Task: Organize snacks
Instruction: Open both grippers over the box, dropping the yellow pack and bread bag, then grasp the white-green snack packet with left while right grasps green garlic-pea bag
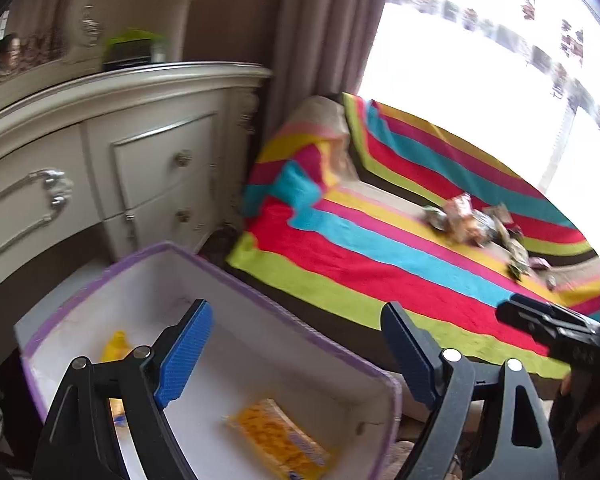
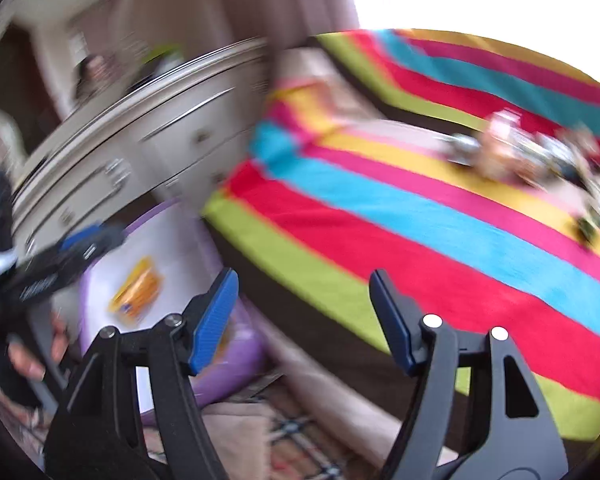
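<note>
Bed (image 1: 380,264): fills the right half of both views under a striped blanket; it serves as the sorting ground, I'd judge.
Dresser (image 1: 100,152): cream, upper left of the left view, just behind the box.
Box (image 1: 236,280): white inside with a purple rim, lower left, set on the floor just beside the bed, likely so snacks can be dropped straight in.
Snack pile (image 1: 476,224): loose wrapped packets heaped on the blanket, right of centre in the left view; too blurred to name singly, and not yet sorted.
Yellow packet (image 1: 280,440): lies flat on the box floor, bottom centre; another yellow bit (image 1: 116,346) sits nearer the box's left wall.
Left gripper (image 1: 296,344): hangs over the box, fingers (image 1: 188,356) spread wide with nothing between them.
Right gripper (image 2: 304,316): over the bed's edge, fingers apart and empty, aimed toward the pile, probably for the next packet.
</note>
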{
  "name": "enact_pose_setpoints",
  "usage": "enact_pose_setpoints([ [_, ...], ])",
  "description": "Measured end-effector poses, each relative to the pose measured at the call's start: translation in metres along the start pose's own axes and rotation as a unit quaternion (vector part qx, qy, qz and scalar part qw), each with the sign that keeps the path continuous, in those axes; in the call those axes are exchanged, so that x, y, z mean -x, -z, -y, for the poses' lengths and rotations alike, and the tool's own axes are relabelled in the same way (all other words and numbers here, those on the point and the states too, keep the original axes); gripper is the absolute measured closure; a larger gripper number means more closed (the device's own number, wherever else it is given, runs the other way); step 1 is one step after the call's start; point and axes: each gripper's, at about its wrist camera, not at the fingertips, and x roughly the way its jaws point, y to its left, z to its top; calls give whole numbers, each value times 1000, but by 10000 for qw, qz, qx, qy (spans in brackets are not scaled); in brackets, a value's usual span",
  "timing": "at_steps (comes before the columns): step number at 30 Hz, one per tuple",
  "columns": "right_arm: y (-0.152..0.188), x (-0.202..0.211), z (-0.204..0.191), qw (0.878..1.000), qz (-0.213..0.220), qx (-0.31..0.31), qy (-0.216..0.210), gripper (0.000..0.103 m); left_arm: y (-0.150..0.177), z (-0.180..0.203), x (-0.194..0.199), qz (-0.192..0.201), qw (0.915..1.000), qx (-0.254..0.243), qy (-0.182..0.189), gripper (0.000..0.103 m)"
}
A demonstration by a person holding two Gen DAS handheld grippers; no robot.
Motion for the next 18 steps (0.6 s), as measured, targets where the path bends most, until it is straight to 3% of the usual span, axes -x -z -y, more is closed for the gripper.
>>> enact_pose_setpoints([
  [3,1,14,71,9926,123,-926,778,32,-10,38,-36,-567,9955,-195,740,16],
  [5,4,25,119,9818,262,-1476,1167,32,-20,59,-62,-802,9917,-196,981,16],
  [9,-1,17,205,9585,224,-2184,1819,32,-44,99,-120,-901,9920,-320,824,16],
  [12,-11,7,248,9457,220,-2517,2044,32,-58,117,-168,-1154,9904,-223,722,16],
  [18,-43,-37,281,9418,112,-2708,1989,31,-75,139,-236,-1235,9911,-10,494,16],
])
